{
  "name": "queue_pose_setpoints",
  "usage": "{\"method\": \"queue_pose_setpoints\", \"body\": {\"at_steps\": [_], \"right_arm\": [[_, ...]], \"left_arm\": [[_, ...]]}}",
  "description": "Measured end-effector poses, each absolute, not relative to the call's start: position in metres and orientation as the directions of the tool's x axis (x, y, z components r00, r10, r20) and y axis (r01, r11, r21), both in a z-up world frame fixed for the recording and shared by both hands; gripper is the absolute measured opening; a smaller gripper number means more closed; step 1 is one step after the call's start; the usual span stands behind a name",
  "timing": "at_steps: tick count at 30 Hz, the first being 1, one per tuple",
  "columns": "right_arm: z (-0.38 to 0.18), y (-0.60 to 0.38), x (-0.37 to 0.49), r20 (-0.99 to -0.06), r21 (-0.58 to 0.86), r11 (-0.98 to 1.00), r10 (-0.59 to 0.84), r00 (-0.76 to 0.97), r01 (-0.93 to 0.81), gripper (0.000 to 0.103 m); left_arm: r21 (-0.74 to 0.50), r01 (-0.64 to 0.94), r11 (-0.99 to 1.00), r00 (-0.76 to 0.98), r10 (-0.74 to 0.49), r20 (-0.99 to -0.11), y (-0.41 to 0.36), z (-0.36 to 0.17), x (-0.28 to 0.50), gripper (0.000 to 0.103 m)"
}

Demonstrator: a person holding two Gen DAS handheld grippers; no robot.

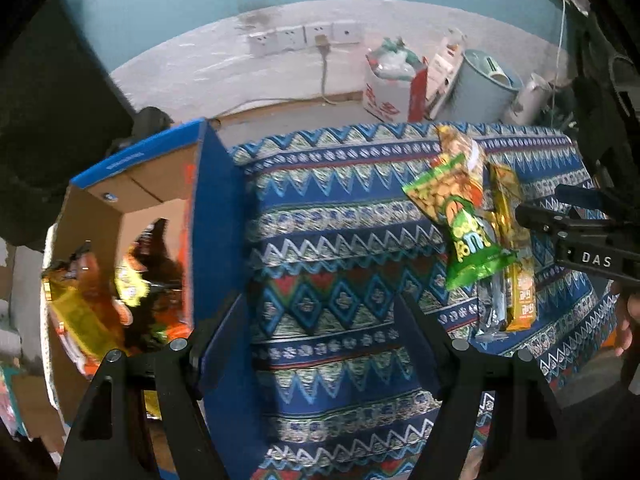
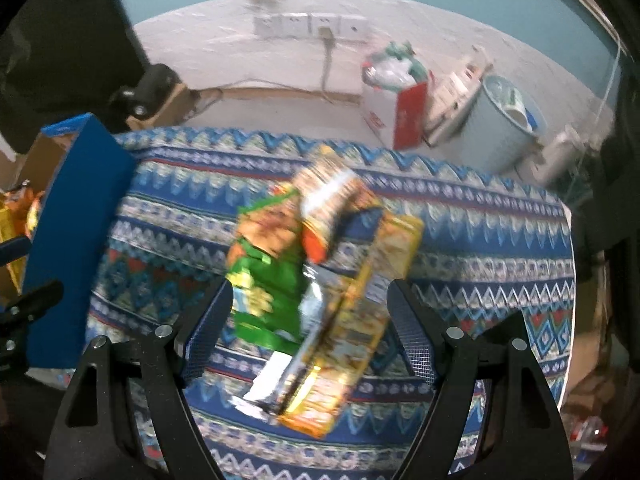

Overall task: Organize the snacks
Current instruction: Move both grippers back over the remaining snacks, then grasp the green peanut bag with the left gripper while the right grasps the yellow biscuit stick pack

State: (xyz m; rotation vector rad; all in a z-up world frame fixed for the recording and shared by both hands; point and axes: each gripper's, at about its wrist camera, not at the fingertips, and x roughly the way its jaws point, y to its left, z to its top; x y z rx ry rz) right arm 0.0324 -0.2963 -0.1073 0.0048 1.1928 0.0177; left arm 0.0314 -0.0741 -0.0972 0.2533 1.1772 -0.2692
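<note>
**Observer:** Your left gripper hung over the patterned cloth, jaws spread wide, nothing between them but fabric. The blue flap of the cardboard box stood up right against its left finger, between your gripper and the box's inside.

**Operator:** And the snacks?

**Observer:** Two lots. A small heap lay on the cloth toward your right: a green packet on top, an orange-yellow packet behind it, a long yellow packet alongside and a silver wrapper poking out underneath. More packets already sat inside the box, orange and yellow, too blurred to name.

**Operator:** My right side?

**Observer:** Your right gripper was released too, jaws apart, straddling the heap from above. The green packet sat near its left finger, the yellow packet near its right, the silver wrapper between. The pads didn't appear to press on anything; the right view was smeared, so contact couldn't be judged finely.

**Operator:** Anything in the way?

**Observer:** Only that blue flap, upright at the cloth's left edge, between heap and box. Beyond the far edge, on the floor: a red-and-white carton, a pale bin, and a cable down from the wall sockets. From the left view, your right gripper's black body reached in just beside the heap.
</note>
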Motion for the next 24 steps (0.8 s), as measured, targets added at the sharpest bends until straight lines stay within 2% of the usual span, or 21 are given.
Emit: {"method": "queue_pose_setpoints", "body": {"at_steps": [7,18,23,24], "right_arm": [[-0.138,-0.318,0.026,-0.952,-0.004,1.000,-0.013,0.305,0.029,0.079],[-0.190,-0.336,0.012,-0.983,0.021,0.999,0.012,0.186,0.046,0.079],[-0.193,-0.341,0.008,-0.984,0.025,1.000,0.021,0.178,0.019,0.044],[-0.193,-0.341,0.008,-0.984,0.025,1.000,0.021,0.178,0.019,0.040]], "left_arm": [[0.069,0.351,0.934,0.322,-0.051,-0.945,-0.092,-0.118,0.033,0.078],[0.019,0.347,0.938,0.265,-0.079,-0.961,-0.117,-0.134,0.041,0.078],[0.001,0.349,0.937,0.260,-0.096,-0.961,-0.132,-0.136,0.046,0.077],[-0.003,0.351,0.936,0.259,-0.100,-0.961,-0.135,-0.137,0.048,0.078]]}}
